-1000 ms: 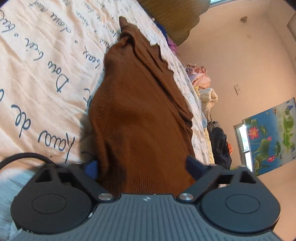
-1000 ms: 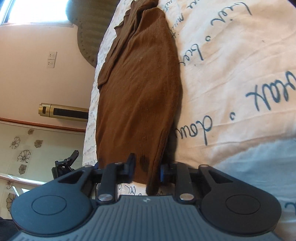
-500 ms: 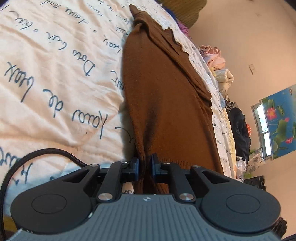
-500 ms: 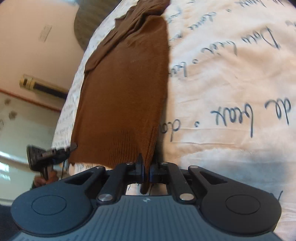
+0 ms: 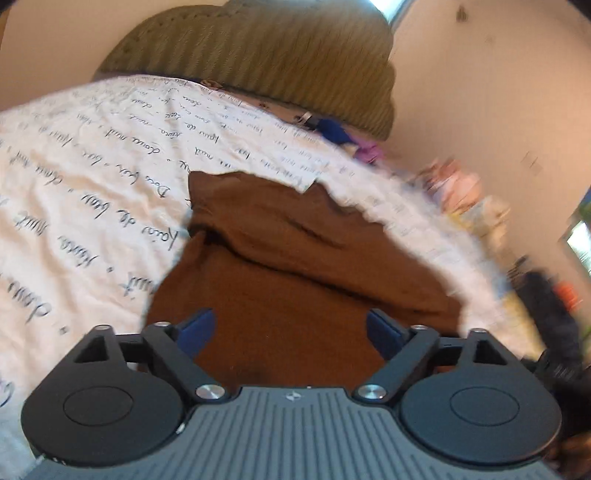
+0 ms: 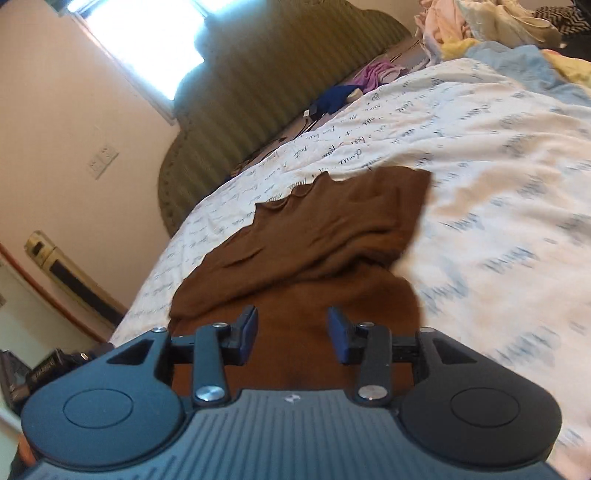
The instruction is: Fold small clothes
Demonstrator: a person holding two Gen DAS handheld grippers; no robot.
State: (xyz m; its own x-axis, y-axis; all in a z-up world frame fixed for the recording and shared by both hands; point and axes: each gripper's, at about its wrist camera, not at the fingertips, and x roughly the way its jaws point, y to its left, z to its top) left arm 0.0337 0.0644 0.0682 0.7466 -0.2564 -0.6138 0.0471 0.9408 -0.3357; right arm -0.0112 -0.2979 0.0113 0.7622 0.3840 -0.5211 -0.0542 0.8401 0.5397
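Observation:
A brown knit garment lies on the white bedsheet with blue script, its near part folded over the far part. My left gripper is open and empty just above the garment's near edge. The right wrist view shows the same garment on the sheet. My right gripper is open and empty over the garment's near edge. Both views are blurred by motion.
An olive ribbed headboard stands at the far end of the bed. Blue and purple small clothes lie by it. A heap of mixed clothes sits at the bed's right side. A wall heater is at the left.
Both grippers were shut on the garment's hem half a second ago; they have carried it forward over the garment, opened and let go. The garment now lies doubled and shorter.

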